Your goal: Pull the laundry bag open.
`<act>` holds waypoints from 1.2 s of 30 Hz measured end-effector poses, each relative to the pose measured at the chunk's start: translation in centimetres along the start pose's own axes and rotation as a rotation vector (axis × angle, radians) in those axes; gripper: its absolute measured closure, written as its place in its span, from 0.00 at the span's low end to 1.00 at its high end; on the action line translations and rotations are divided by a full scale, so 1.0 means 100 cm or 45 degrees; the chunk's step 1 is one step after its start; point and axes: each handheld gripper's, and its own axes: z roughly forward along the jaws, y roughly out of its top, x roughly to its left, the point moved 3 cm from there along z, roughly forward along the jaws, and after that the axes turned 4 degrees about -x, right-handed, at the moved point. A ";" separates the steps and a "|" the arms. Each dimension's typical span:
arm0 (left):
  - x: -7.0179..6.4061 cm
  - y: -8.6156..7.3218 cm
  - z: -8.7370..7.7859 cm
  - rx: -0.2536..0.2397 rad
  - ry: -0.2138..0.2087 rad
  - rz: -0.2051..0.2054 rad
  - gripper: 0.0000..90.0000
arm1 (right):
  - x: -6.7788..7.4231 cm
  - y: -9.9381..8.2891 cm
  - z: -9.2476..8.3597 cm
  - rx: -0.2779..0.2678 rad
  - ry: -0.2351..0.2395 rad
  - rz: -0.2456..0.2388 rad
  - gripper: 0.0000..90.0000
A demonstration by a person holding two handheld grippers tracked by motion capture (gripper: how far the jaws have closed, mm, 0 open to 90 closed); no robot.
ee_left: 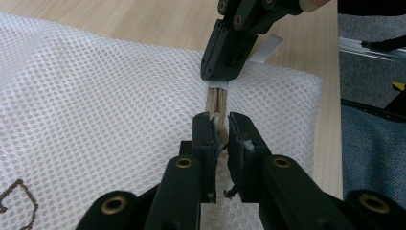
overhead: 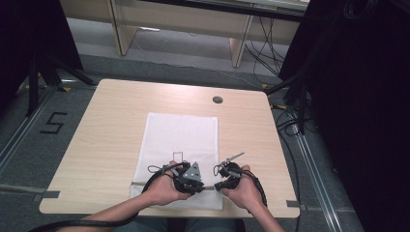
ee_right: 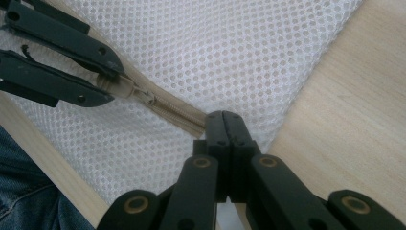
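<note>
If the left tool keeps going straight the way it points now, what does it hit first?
Most likely the right tool, clamped on the zip of the mesh bag straight ahead. The left tool pinches the zip pull; only a short stretch of zip separates them, though depth is uncertain.

We note left tool (ee_left: 219, 132): black jointed jaws, brass-ringed pivots, grey three-cornered plate | right tool (ee_right: 225, 125): matching black links, brass rivets | black cables trail from both | forearms bare, blue jeans
</note>
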 end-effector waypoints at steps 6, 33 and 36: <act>0.001 0.000 -0.002 -0.003 -0.001 -0.002 0.90 | 0.000 0.000 0.000 -0.002 -0.001 0.001 1.00; 0.001 -0.002 -0.005 0.003 -0.001 -0.001 0.90 | -0.001 0.000 0.000 -0.007 0.001 0.002 1.00; 0.001 -0.002 -0.006 0.005 -0.003 0.003 0.90 | -0.001 0.000 0.000 -0.007 0.005 0.004 1.00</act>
